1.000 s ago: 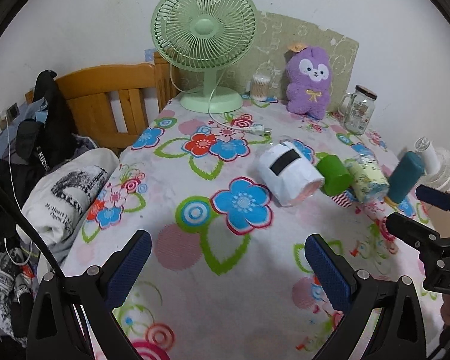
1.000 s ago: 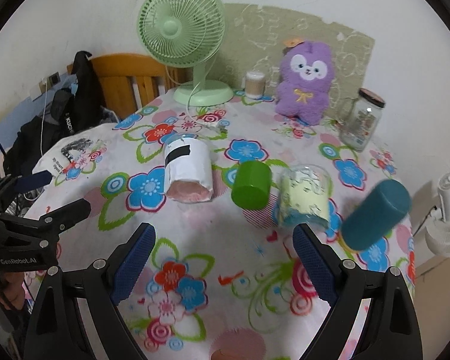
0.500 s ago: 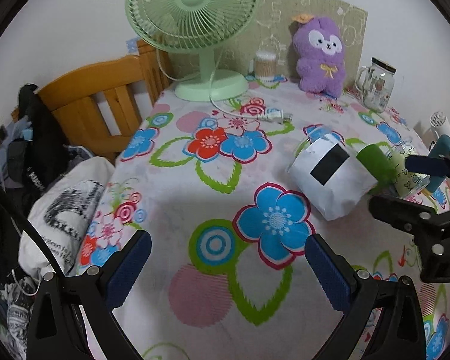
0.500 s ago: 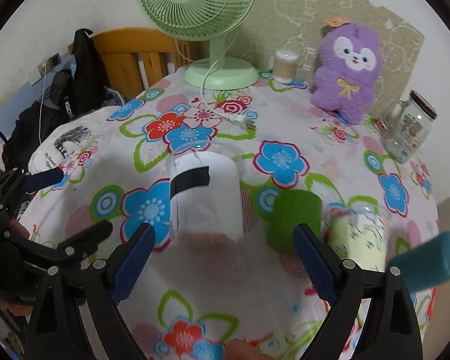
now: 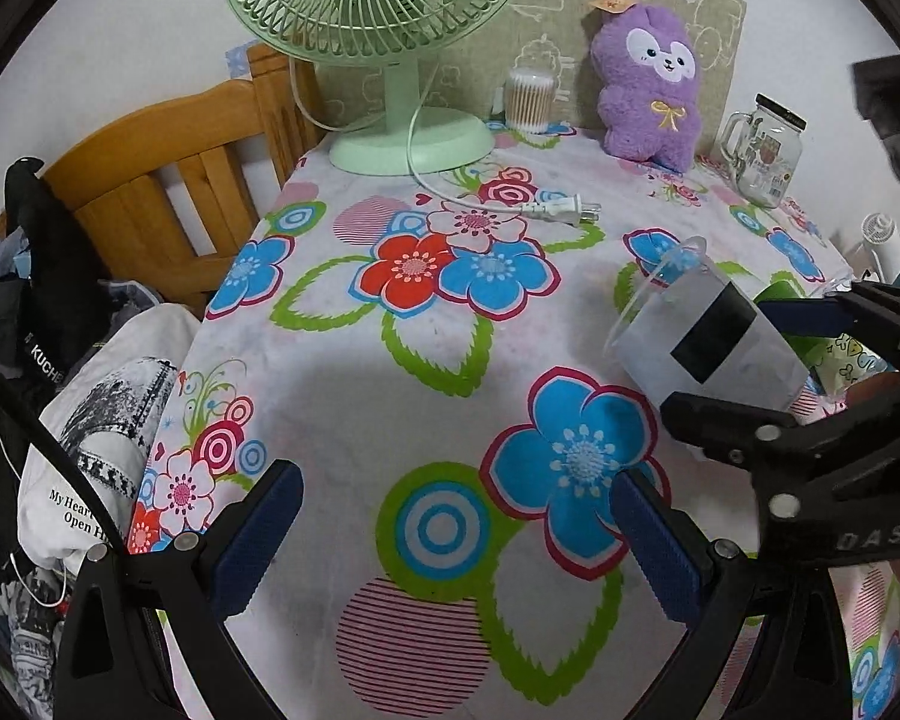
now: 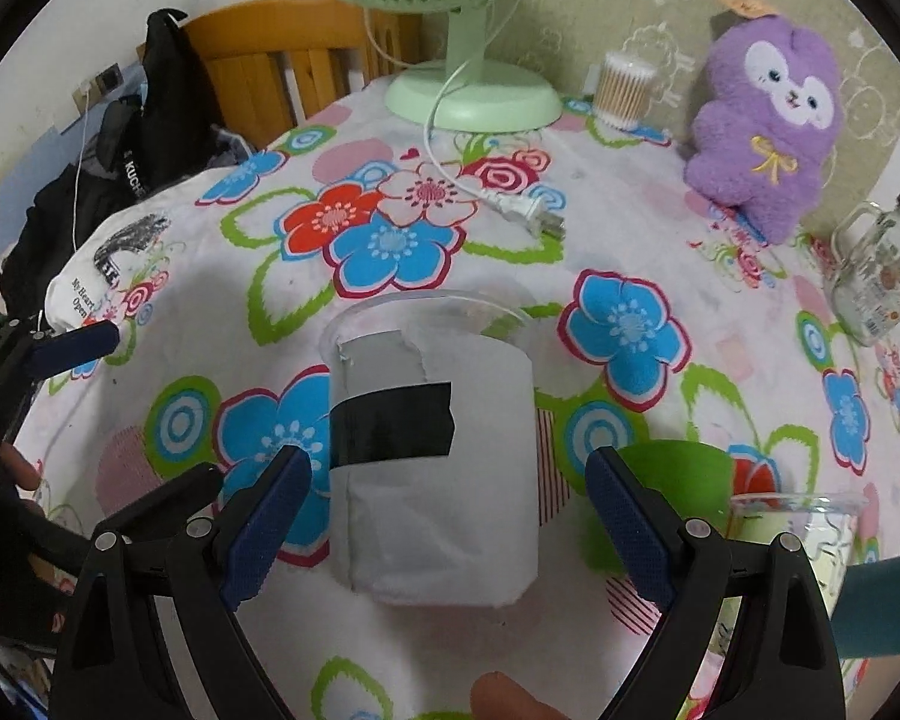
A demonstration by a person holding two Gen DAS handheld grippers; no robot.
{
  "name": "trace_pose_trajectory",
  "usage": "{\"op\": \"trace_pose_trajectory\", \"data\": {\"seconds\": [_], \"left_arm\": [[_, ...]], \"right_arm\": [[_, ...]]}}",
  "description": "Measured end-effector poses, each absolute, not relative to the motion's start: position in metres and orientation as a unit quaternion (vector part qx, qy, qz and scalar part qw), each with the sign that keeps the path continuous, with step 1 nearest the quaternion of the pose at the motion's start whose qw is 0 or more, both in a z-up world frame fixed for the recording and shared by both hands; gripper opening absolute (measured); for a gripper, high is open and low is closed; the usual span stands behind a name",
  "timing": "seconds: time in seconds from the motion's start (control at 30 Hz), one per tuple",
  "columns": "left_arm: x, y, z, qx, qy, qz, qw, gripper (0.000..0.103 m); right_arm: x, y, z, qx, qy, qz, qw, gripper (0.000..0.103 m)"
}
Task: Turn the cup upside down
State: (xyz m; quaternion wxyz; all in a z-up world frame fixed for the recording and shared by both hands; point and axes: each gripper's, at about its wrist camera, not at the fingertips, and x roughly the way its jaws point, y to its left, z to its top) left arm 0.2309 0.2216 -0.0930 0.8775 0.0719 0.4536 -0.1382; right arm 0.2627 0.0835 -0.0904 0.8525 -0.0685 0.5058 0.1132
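A clear plastic cup wrapped in white paper with a black tape strip (image 6: 435, 450) lies on its side on the flowered tablecloth, its open rim toward the fan. My right gripper (image 6: 450, 531) is open, its blue-padded fingers on either side of the cup near its base, not touching it. In the left wrist view the cup (image 5: 705, 339) lies at the right between the right gripper's black fingers (image 5: 732, 426). My left gripper (image 5: 456, 540) is open and empty above the cloth, left of the cup.
A green cup (image 6: 678, 465), a pale patterned cup (image 6: 798, 534) and a teal cup (image 6: 882, 606) lie right of the wrapped cup. A green fan (image 5: 390, 30), its plug (image 5: 561, 207), cotton swabs (image 5: 531, 99), a purple plush (image 5: 654, 93) and a glass jar (image 5: 768, 150) stand behind. A wooden chair (image 5: 168, 180) stands at the left.
Both grippers have moved forward and lower over the table. The right gripper's open fingers have come down around the wrapped cup, which now fills the view between them. The cup has not moved.
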Motion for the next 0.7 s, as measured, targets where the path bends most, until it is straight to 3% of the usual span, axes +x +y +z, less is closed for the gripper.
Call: {"op": "trace_pose_trajectory", "data": {"seconds": [0.07, 0.13, 0.7], "left_arm": [[0.231, 0.222, -0.094, 0.072, 0.455, -0.137, 0.877, 0.103], [0.231, 0.223, -0.094, 0.072, 0.455, -0.137, 0.877, 0.103], [0.18, 0.222, -0.065, 0.059, 0.437, -0.168, 0.881, 0.103]], "right_arm": [[0.265, 0.084, -0.094, -0.07, 0.512, 0.117, 0.848, 0.072], [0.267, 0.086, -0.098, -0.069, 0.521, 0.123, 0.842, 0.065], [0.191, 0.086, -0.048, -0.075, 0.462, 0.146, 0.872, 0.063]]}}
